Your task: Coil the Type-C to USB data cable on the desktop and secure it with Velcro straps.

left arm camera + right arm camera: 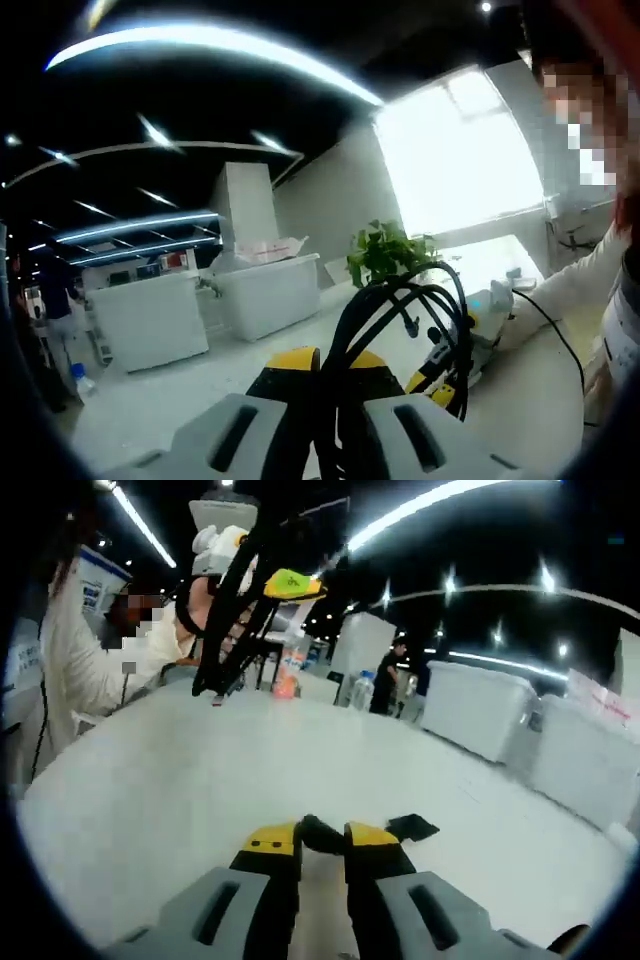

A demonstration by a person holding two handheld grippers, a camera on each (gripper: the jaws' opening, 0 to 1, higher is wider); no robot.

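Cable point(400, 310), black and already looped, hangs lifted off the white bench point(200, 790), pinched between the closed jaws of my left gripper point(325, 375). My right gripper point(322, 842) nips a small black piece, likely the Velcro strap point(410, 828). Next I judge: wrap it around the coil. No writing is legible.

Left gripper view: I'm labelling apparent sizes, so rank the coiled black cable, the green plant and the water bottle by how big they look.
1. coiled black cable, though it's nearest the camera
2. green plant
3. water bottle, far off
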